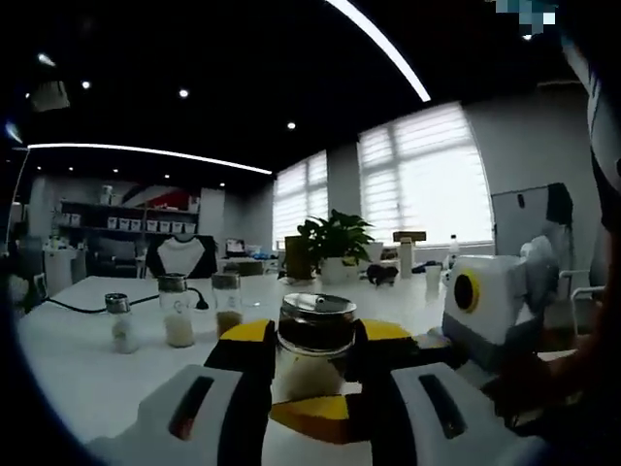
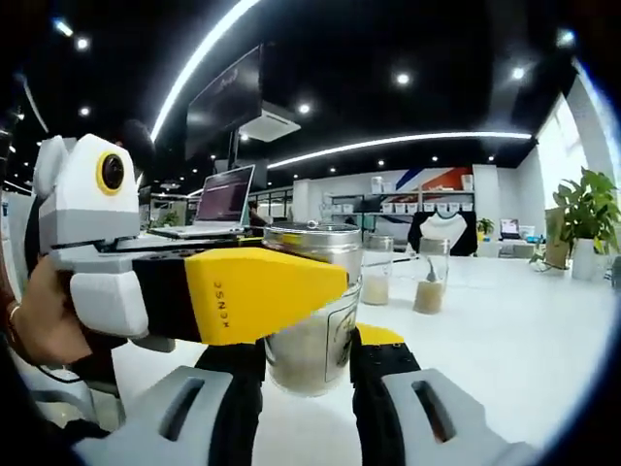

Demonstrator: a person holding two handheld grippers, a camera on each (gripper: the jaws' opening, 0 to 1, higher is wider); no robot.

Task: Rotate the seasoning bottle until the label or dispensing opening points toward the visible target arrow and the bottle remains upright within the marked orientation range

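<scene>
The seasoning bottle [image 1: 316,325] is a clear glass jar with a metal lid and pale powder inside. It stands upright on the white table [image 1: 87,379]. In the left gripper view my left gripper [image 1: 315,340] is shut on it, a yellow tip on each side. The right gripper's white body [image 1: 485,303] reaches in from the right, one yellow finger [image 1: 310,413] low across the jar's front. In the right gripper view the bottle [image 2: 320,354] sits between the jaws of my right gripper [image 2: 309,374], which is shut on it. The left gripper's yellow finger [image 2: 262,291] crosses the jar higher up.
Three more shakers [image 1: 177,311] stand in a row at the left, and two of them [image 2: 430,277] show past the bottle in the right gripper view. A black cable [image 1: 87,306] lies on the table. A potted plant [image 1: 335,243] and a laptop [image 2: 225,204] stand further back. A hand [image 2: 44,316] holds the left gripper.
</scene>
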